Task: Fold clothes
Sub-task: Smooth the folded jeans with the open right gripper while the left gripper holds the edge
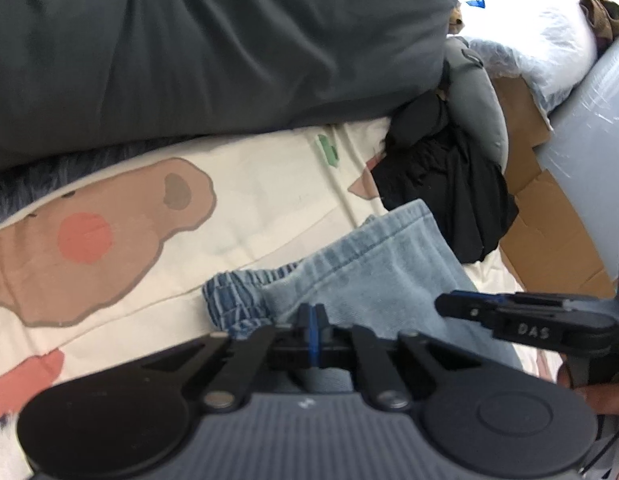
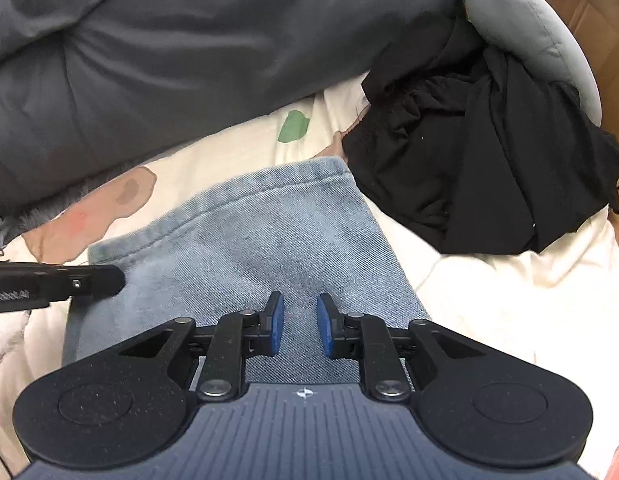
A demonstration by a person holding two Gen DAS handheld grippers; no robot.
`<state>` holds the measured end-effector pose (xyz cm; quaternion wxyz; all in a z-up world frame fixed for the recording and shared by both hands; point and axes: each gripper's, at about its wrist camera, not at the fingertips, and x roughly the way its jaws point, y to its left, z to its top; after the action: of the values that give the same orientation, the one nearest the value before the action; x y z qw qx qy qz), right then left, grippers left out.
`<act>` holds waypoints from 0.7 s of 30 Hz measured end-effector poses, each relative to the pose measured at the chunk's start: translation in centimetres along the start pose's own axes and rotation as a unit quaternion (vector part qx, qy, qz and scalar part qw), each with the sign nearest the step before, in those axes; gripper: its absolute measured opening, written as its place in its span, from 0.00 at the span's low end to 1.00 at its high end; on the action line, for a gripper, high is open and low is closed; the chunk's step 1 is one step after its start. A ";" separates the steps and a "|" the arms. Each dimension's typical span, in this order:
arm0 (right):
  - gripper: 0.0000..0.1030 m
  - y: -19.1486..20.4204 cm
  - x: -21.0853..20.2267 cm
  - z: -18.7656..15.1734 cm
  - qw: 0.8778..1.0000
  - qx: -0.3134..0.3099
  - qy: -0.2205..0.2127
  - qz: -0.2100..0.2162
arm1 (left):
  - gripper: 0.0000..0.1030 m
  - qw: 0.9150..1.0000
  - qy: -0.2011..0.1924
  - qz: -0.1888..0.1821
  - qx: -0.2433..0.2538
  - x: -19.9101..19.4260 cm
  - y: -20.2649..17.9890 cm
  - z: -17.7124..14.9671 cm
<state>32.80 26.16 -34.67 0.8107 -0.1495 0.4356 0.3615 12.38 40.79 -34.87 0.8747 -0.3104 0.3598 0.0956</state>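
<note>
In the left wrist view, the left gripper [image 1: 314, 320] is seen low in the centre, its 2 blue-padded fingers pressed together over the elastic waistband of a pair of light blue jeans [image 1: 373, 280]; whether cloth is pinched between them cannot be told. The jeans are spread on a cream bedsheet [image 1: 249, 216] printed with a brown cartoon animal. A dark grey duvet [image 1: 209, 40] is bunched across the top. To the right of the jeans, a crumpled black garment [image 1: 449, 192] is heaped, touching the denim's upper corner. The right gripper [image 1: 461, 307] is seen side-on at the right edge, held by a hand [image 1: 597, 396].

In the right wrist view, the right gripper [image 2: 300, 320] is shown with its 2 fingers parted, nothing held, directly over the jeans [image 2: 269, 240]. The denim lies flat, hem uppermost. The left gripper [image 2: 109, 278] enters from the left edge over the denim. The black garment [image 2: 489, 160] sits at upper right, brown cardboard [image 2: 581, 12] beyond it.
</note>
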 end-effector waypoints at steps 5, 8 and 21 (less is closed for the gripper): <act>0.23 0.0 0.2 -0.6 1.000 -0.005 -0.007 -0.002 | 0.03 1.000 -0.014 0.001 -0.017 -1.2 -0.4 0.8; 0.23 0.1 -0.5 0.4 1.000 0.003 0.005 -0.006 | 0.03 1.000 -0.017 0.000 -0.016 -1.4 -0.1 1.1; 0.24 0.1 -3.3 -3.2 0.998 0.053 0.017 -0.011 | 0.35 1.000 -0.014 -0.016 0.008 -3.2 -1.9 0.8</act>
<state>29.60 22.96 -33.82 0.8140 -0.1174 0.4657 0.3268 11.30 39.95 -31.29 0.8835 -0.3079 0.3430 0.0832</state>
